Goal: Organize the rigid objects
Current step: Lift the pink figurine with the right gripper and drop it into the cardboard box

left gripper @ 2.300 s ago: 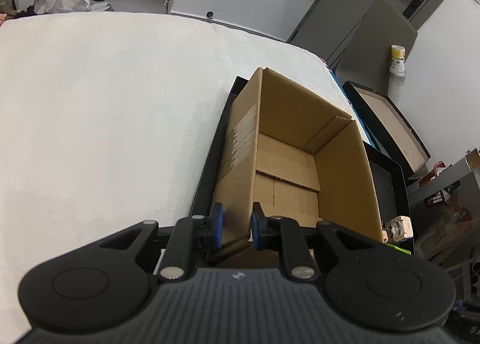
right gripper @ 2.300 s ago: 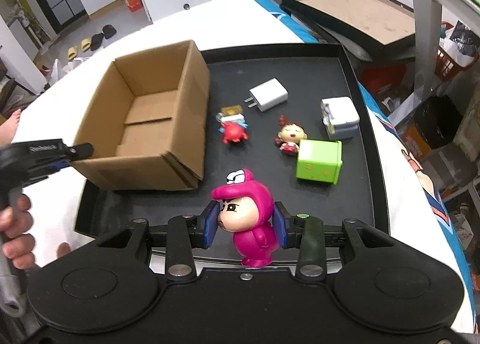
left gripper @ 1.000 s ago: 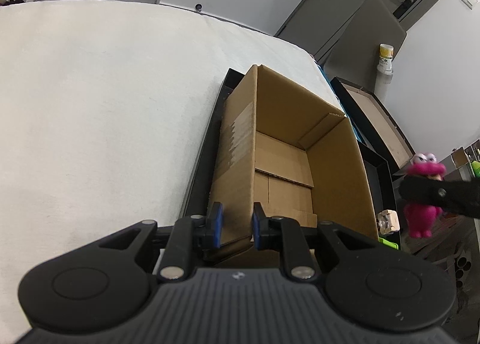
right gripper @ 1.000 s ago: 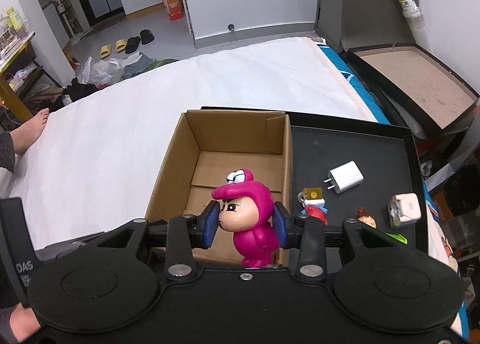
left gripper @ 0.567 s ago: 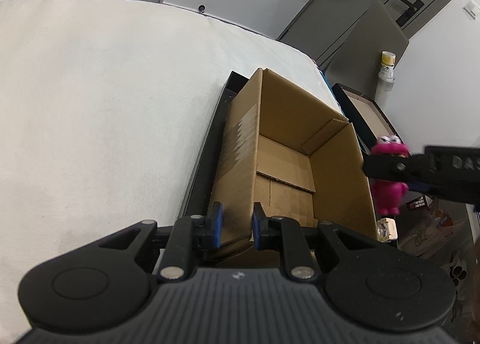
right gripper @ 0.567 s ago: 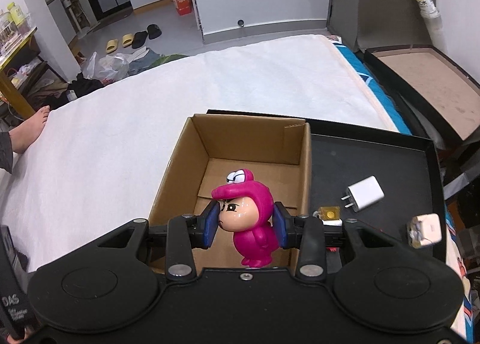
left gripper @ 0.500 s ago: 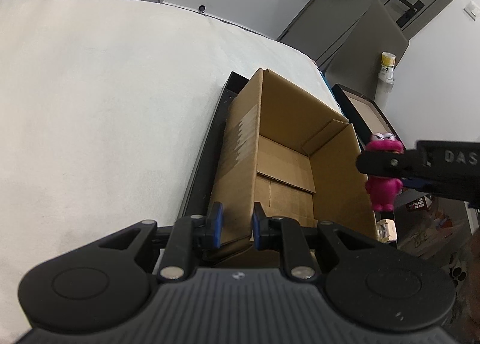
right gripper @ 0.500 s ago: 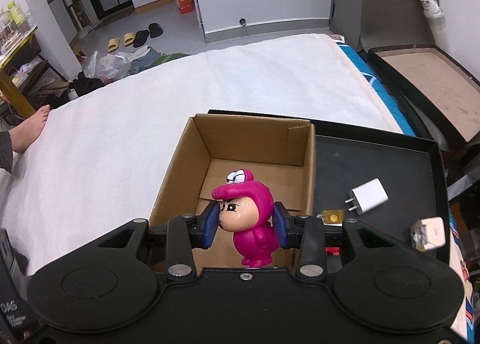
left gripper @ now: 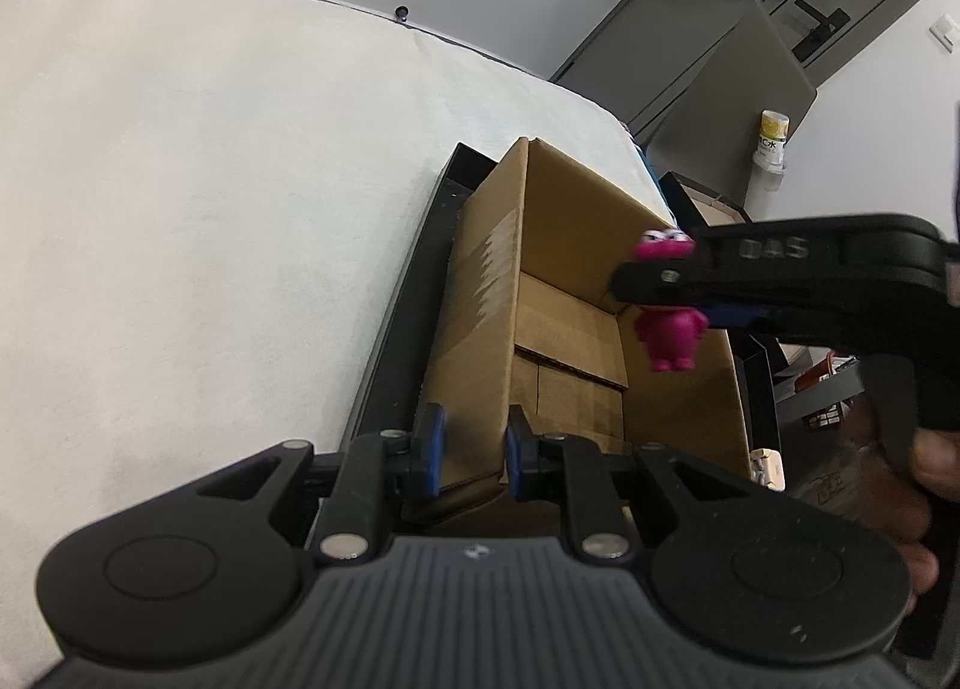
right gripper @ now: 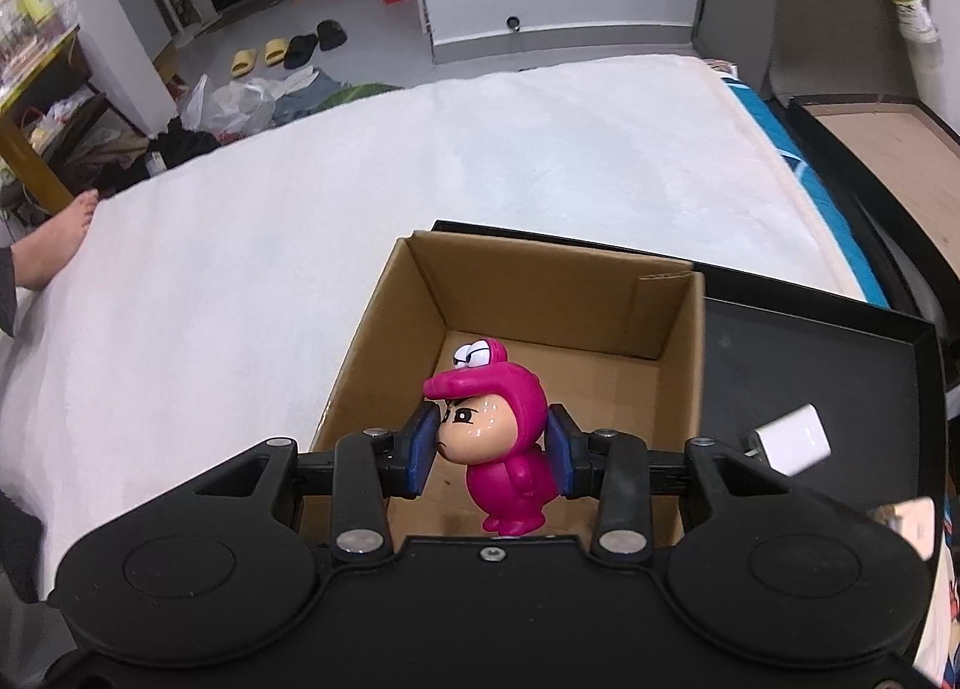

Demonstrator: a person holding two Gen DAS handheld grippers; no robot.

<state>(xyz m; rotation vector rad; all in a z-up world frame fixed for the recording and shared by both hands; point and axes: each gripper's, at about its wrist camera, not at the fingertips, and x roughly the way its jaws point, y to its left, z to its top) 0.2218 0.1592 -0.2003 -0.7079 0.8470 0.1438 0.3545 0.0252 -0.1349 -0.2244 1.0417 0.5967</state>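
An open cardboard box [right gripper: 540, 299] stands on a black tray [right gripper: 810, 377] on a white bed. My right gripper [right gripper: 487, 452] is shut on a pink figurine [right gripper: 498, 437] and holds it upright above the box's open top. The left wrist view shows the same figurine [left gripper: 667, 332] hanging over the box [left gripper: 576, 329], with the right gripper's fingers [left gripper: 660, 293] across it. My left gripper [left gripper: 471, 452] is shut on the box's near wall. The box floor looks bare.
A white charger [right gripper: 792, 440] lies on the tray right of the box, and another white block [right gripper: 909, 521] sits at the right edge. A black lid [right gripper: 888, 143] lies beyond the bed's right side. The white bed [right gripper: 240, 293] spreads left.
My right gripper has carried the pink figurine from over the tray's right part to above the open box. My left gripper has kept its hold on the box wall.
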